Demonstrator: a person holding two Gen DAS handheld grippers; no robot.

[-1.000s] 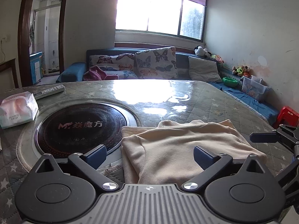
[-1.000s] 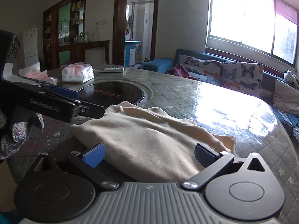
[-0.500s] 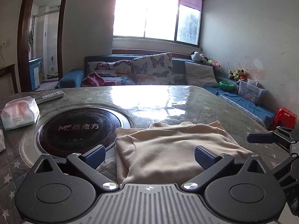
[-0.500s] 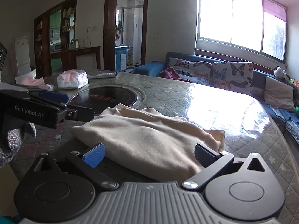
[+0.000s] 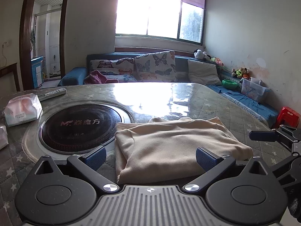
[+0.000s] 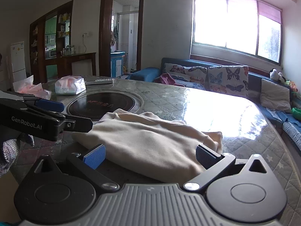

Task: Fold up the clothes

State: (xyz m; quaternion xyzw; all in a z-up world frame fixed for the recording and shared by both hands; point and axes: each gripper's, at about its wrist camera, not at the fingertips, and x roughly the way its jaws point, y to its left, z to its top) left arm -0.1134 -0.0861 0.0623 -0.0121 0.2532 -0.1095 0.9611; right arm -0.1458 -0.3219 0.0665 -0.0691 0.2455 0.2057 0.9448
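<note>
While both grippers hang just short of it with nothing between their fingers, the folded cream garment (image 5: 169,146) lies flat on the tabletop (image 5: 197,101), its left edge touching the rim of the round black cooktop (image 5: 79,126) set into the surface. Going left to right in the left wrist view: a tissue pack (image 5: 22,109) sits at the far left of the tabletop, a remote (image 5: 53,93) lies just beyond it, then comes the cooktop, then the garment, and at the right edge the right gripper (image 5: 263,136) shows from the side, its blue-padded finger pointing toward the garment's right end, near it but apart. The left gripper (image 5: 150,157) is spread wide, its blue pads (image 5: 95,155) standing to either side of the garment's near edge without clamping it. In the right wrist view the left gripper (image 6: 62,113) reaches in from the left, its fingers parted, the lower one just over the garment's left corner; whether it touches the cloth cannot be told. The right gripper (image 6: 150,155) is likewise released, pads wide apart in front of the garment's (image 6: 150,141) near side. Glare from the window (image 5: 158,17) washes over the far tabletop, and a sofa (image 5: 135,69) with butterfly cushions runs along the far wall.
</note>
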